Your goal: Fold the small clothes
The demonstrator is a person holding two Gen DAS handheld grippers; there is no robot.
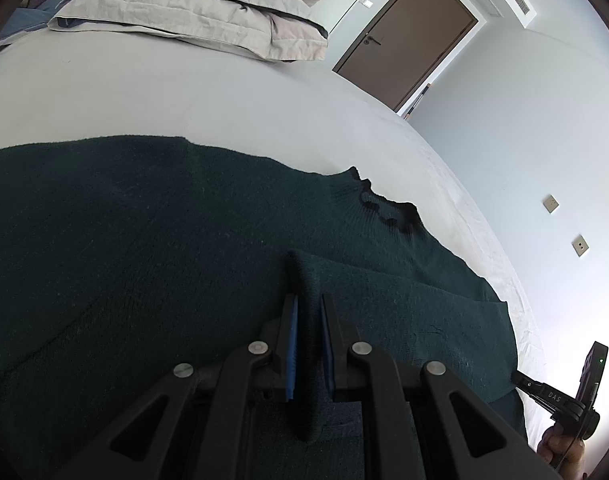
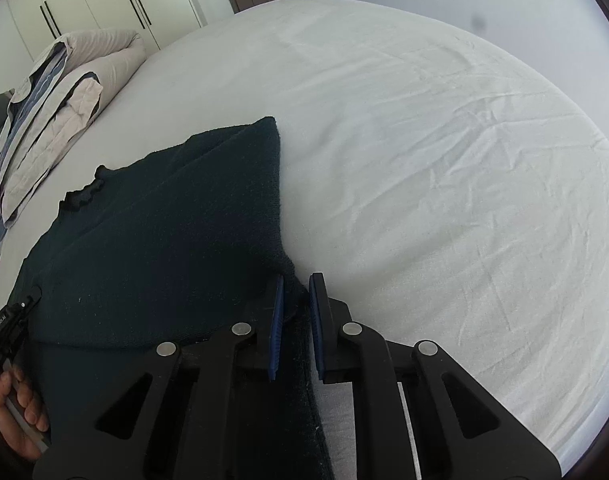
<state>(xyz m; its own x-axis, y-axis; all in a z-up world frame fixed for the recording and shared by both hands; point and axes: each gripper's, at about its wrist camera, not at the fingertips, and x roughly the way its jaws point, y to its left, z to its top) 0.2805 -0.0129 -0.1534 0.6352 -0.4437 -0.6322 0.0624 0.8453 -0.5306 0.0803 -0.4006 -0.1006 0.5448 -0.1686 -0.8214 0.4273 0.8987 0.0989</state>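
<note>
Bed (image 2: 424, 140) with a lightly creased white sheet is carrying a dark green knit sweater (image 1: 144, 240), lying spread flat with one side folded over. Folded beige-and-blue bedding (image 1: 192, 12) is sitting stacked near the far edge, apart from the sweater.

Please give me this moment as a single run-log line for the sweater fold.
left tool: shut on sweater fold | right tool: shut on sweater edge | sweater: partly folded on bed | collar: flat

Left hand-held gripper (image 1: 309, 300) and right hand-held gripper (image 2: 295, 280) both pinch cloth.
</note>
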